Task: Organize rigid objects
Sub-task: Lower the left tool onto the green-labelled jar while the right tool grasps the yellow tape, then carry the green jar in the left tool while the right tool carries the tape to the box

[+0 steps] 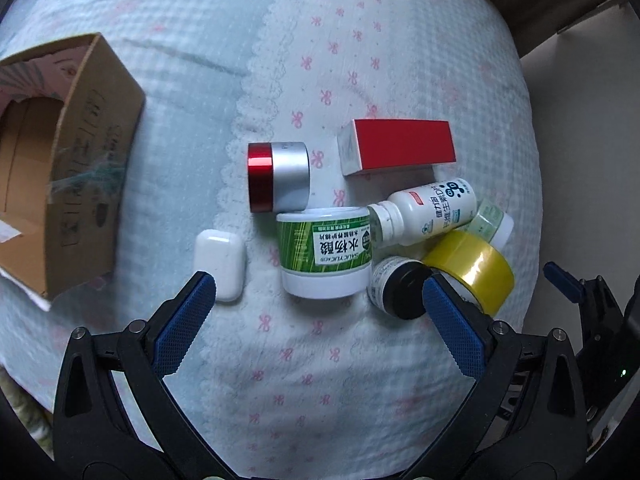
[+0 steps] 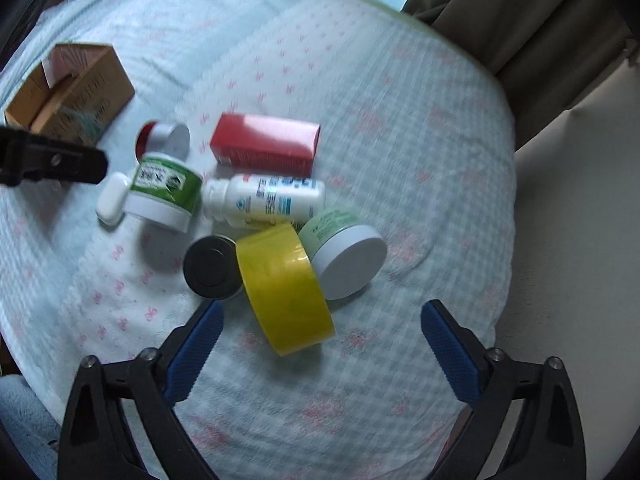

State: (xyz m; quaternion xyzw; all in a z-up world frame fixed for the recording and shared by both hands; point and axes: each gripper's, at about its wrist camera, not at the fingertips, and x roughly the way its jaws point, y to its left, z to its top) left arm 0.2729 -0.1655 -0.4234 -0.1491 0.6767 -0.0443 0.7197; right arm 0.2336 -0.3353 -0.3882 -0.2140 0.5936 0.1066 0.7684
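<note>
Clutter sits mid-frame on your bed (image 1: 400, 40): tape (image 2: 285, 288), jar (image 1: 325, 252), bottle (image 1: 424, 216), red box (image 1: 396, 148). Carton (image 1: 68, 168) waits left. Your left hand-held gripper (image 1: 320, 292) and right hand-held gripper (image 2: 322, 316) both gape wide, holding nothing.

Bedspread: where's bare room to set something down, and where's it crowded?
Free: the bedspread between the jaws and the green jar; also between the cardboard box and the red-lidded jar. Crowded: around the yellow tape and the white bottle.

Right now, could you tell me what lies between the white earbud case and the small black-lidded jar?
The green-labelled jar lies on its side between the white earbud case and the black-lidded jar, close beside the latter. The left wrist view shows this best.
</note>
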